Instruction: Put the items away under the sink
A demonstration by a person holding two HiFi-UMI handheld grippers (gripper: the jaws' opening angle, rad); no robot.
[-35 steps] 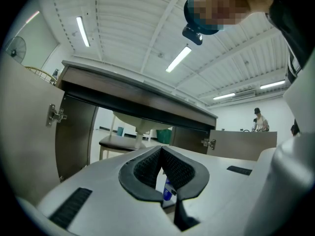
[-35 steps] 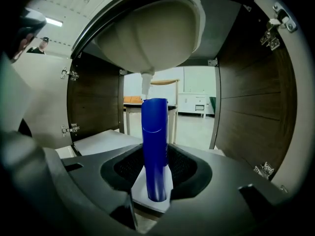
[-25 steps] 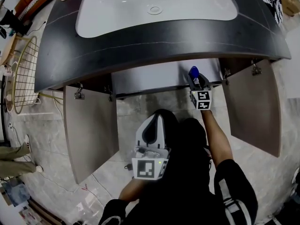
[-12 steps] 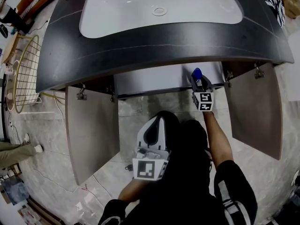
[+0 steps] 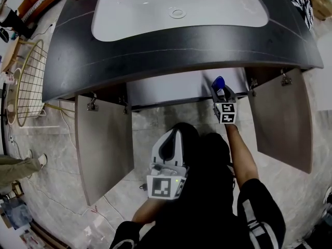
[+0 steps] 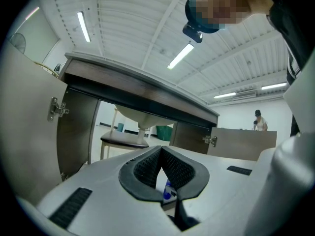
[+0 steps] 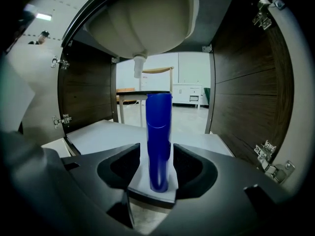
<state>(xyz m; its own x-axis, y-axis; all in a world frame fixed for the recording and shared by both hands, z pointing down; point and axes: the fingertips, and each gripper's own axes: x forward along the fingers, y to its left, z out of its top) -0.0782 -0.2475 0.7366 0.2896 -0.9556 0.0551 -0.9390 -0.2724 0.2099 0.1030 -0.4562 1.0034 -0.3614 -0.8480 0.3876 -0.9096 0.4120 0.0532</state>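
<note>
At centre right of the head view, the right gripper point(image 5: 218, 88) grips an upright blue bottle point(image 5: 216, 81) between its pads. The bottle stands at the front edge of the white shelf point(image 7: 93, 134) under the sink point(image 5: 129, 14). The 2 doors point(image 5: 101, 149) stand open. At lower centre, the left gripper point(image 5: 173, 136) is closed and empty.

bottle point(image 7: 158, 141): glossy blue plastic | cabinet wall point(image 7: 246, 102): dark wood grain, matt | basin point(image 5: 135, 9): smooth white gloss
</note>
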